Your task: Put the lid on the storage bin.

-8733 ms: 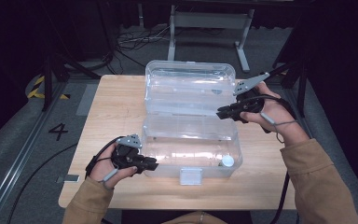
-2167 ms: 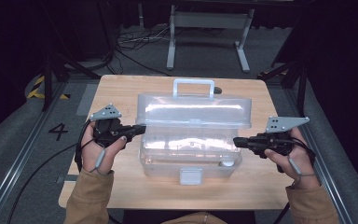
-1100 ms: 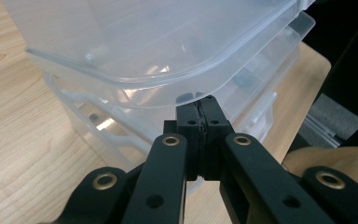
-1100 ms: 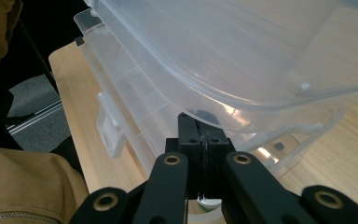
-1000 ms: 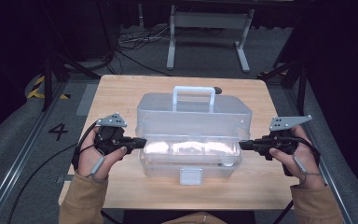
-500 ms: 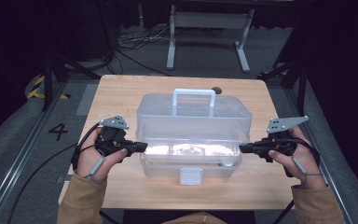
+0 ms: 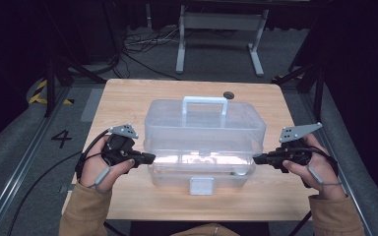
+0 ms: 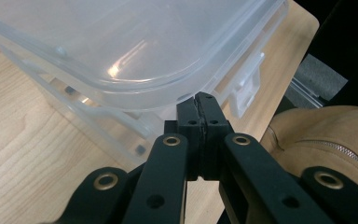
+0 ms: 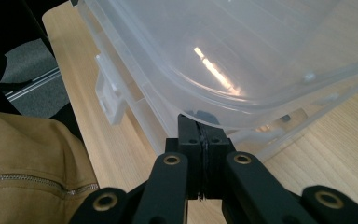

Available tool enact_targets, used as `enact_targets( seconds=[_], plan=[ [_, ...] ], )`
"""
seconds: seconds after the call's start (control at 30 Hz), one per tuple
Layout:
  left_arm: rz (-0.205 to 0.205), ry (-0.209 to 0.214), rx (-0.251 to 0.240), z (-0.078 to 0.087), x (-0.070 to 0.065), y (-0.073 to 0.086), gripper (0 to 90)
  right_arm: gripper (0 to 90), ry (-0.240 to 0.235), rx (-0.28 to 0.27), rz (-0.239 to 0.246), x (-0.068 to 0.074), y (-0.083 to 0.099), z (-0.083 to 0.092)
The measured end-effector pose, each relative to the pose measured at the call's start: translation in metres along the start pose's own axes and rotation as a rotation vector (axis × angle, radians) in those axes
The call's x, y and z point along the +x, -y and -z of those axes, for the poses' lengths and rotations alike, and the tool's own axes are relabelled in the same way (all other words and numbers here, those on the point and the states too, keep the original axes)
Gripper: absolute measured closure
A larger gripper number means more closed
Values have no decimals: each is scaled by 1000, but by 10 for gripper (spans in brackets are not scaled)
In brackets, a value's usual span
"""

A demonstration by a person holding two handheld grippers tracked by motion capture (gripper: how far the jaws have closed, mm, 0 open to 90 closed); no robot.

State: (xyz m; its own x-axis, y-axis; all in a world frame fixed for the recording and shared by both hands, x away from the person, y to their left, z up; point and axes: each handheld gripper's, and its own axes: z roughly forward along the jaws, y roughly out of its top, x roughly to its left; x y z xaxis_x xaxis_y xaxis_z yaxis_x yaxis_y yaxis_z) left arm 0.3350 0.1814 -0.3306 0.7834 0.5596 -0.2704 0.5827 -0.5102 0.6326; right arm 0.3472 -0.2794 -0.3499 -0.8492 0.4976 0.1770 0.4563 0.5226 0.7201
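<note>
Clear plastic box (image 7: 204, 142) sits mid-worktop (image 7: 128, 98), lid down, front latch (image 7: 201, 186) apparently unfastened. Left tongs (image 7: 150, 158) and right tongs (image 7: 257, 159) clenched on nothing, tips at lid rim either end. Risk: uneven push skews lid or slides box; tips slip off smooth rim.

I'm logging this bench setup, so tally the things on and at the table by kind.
Clear plastic box with white handle and front latch: 1
Handheld gripper: 2, the left gripper and the right gripper, both shut, one at each end of the box
Small dark round thing on the wooden table behind the box: 1
Total: 4
</note>
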Motion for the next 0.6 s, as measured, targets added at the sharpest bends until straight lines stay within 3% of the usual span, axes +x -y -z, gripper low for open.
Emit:
enact_targets(
  seconds=[0.6],
  plan=[
    [-23, 11, 100, -5, -1, 2, 896, 893, 4, 87, 4, -1, 4, -2]
  ],
)
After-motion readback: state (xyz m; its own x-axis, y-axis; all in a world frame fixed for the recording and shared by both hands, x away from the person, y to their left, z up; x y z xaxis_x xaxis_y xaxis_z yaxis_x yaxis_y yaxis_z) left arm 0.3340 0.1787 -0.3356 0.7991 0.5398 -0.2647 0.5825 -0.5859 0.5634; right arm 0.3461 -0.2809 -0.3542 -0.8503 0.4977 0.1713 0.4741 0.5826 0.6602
